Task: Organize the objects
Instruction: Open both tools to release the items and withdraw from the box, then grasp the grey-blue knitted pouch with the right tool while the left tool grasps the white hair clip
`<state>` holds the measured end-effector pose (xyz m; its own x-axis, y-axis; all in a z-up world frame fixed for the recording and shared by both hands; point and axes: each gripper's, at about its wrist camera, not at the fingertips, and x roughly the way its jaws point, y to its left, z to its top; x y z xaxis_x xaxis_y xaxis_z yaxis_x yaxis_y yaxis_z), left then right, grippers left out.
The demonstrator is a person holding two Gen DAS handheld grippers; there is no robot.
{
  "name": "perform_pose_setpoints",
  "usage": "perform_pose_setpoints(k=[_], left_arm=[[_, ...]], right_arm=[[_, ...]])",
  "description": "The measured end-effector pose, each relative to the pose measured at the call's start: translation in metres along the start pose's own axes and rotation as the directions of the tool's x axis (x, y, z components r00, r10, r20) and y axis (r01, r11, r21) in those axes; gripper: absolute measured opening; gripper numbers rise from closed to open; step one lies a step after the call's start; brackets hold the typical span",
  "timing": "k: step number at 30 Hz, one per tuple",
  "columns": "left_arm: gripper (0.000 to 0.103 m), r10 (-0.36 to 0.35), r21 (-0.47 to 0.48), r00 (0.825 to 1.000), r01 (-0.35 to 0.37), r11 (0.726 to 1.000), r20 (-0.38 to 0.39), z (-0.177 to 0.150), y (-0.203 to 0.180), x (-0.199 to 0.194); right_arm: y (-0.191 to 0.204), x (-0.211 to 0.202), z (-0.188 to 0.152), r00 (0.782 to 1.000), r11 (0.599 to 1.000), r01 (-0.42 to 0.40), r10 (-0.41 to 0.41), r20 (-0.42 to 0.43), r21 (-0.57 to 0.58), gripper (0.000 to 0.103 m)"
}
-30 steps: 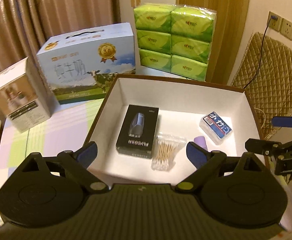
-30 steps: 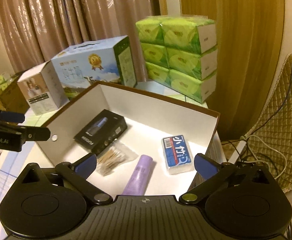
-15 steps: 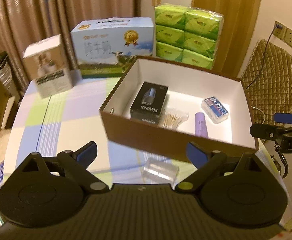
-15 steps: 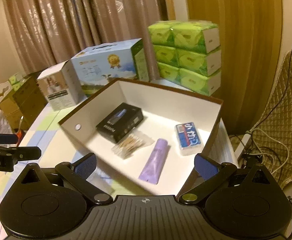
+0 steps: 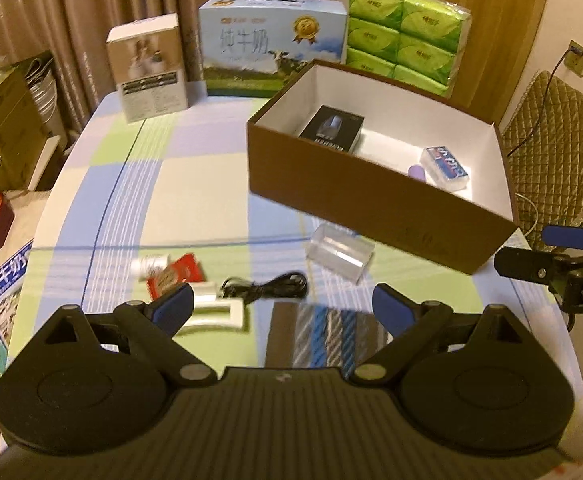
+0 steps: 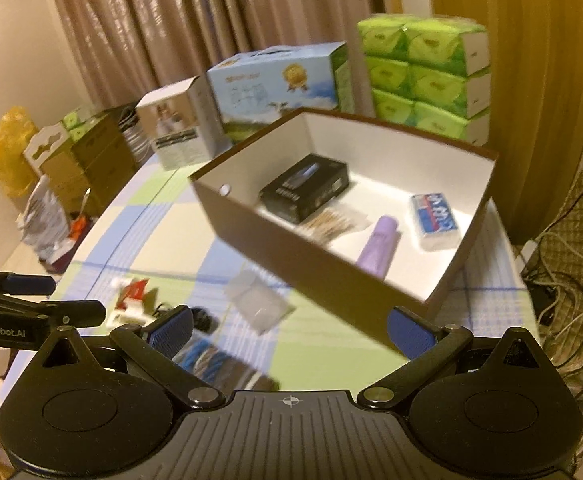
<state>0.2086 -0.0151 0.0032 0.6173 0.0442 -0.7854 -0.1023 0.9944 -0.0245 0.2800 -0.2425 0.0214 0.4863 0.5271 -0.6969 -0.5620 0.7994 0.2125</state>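
Left wrist view looks down over a table (image 5: 179, 184) covered in a pastel checked cloth, with the left gripper (image 5: 283, 310) spread wide and nothing between its blue-padded fingers (image 5: 173, 306). Below and ahead of it lie the loose things: a striped flat packet (image 5: 323, 334) right between the fingers, a coiled black cable (image 5: 267, 286), a white rectangular piece (image 5: 215, 312) beside the left pad, a small red-and-white packet (image 5: 175, 274), and a clear plastic case (image 5: 339, 256) nearer the box. The brown box (image 5: 371, 200) with a white inside stands to the right on the table — in it a black carton (image 5: 331, 130) at the far left, a blue-and-white tissue pack (image 5: 445, 166) at the right, and the tip of a purple tube (image 5: 416, 170) showing over the near wall. The right wrist view shows more of the box (image 6: 291, 240): the black carton (image 6: 305, 186), a bag of cotton swabs (image 6: 333, 222) just beside it, the purple tube (image 6: 379, 242) lying lengthwise, and the tissue pack (image 6: 433, 216) apart from it. The right gripper (image 6: 289, 330) also stands wide open and empty, hovering over the table near the box's front corner — the clear case (image 6: 257, 300) lies ahead of it. Behind the box are a blue milk carton (image 5: 273, 44), a small white box (image 5: 149, 64) and stacked green tissue packs (image 5: 409, 36). Much of the near table is motion-blurred.
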Motion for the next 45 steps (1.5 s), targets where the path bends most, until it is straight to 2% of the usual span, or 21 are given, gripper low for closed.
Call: perform_pose_setpoints(k=[13, 22, 39, 45], left_arm=[[0.094, 0.044, -0.061, 0.998, -0.047, 0.997, -0.052, -0.040, 0.018, -0.013], [0.094, 0.075, -0.096, 0.994, -0.083, 0.992, -0.084, -0.059, 0.033, -0.013], [0.095, 0.118, -0.148, 0.985, -0.136, 0.980, -0.127, -0.077, 0.059, -0.007], [0.095, 0.122, -0.158, 0.981, -0.146, 0.977, -0.148, -0.082, 0.066, 0.001]], right_arm=[[0.023, 0.009, -0.031, 0.995, 0.998, -0.067, 0.066, -0.080, -0.018, 0.101], [0.042, 0.024, -0.042, 0.986, 0.990, -0.129, 0.123, -0.112, -0.052, 0.101], [0.062, 0.058, -0.057, 0.970, 0.976, -0.193, 0.174, -0.171, -0.100, 0.101], [0.065, 0.077, -0.069, 0.957, 0.965, -0.239, 0.214, -0.197, -0.112, 0.101]])
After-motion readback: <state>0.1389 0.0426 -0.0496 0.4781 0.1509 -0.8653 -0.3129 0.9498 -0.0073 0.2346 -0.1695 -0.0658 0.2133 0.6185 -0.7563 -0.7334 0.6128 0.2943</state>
